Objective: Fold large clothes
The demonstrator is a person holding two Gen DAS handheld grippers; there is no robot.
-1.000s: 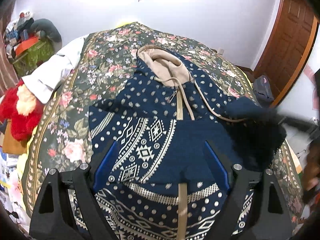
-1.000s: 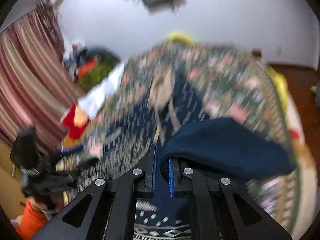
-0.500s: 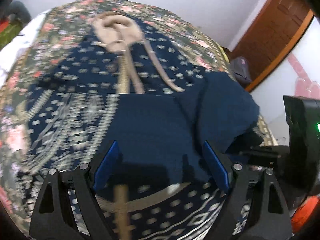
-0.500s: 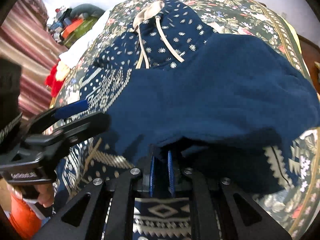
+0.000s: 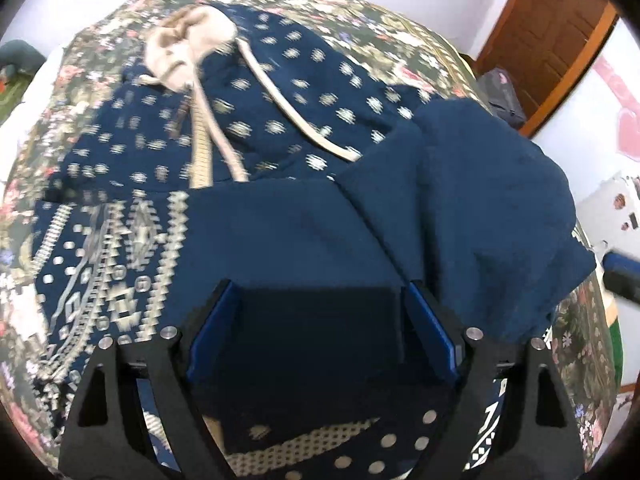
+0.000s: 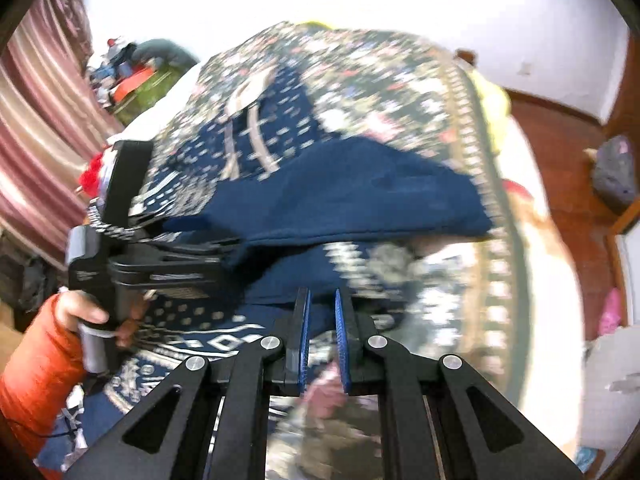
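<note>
The patterned navy hoodie (image 5: pixel 256 128) lies on the floral bedspread (image 5: pixel 400 40) with 1 sleeve (image 5: pixel 472 208) folded across; more folds remain. The left gripper (image 5: pixel 320 344) spreads wide; the right gripper (image 6: pixel 322 336) is closed, empty.

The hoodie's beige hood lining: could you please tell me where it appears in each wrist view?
Left wrist view: beige hood lining sits upper left, at the hoodie's far end.
Right wrist view: it is blurred, upper left of centre.
Shared landmark: the plain navy folded sleeve, nearer the camera than the lining.
</note>
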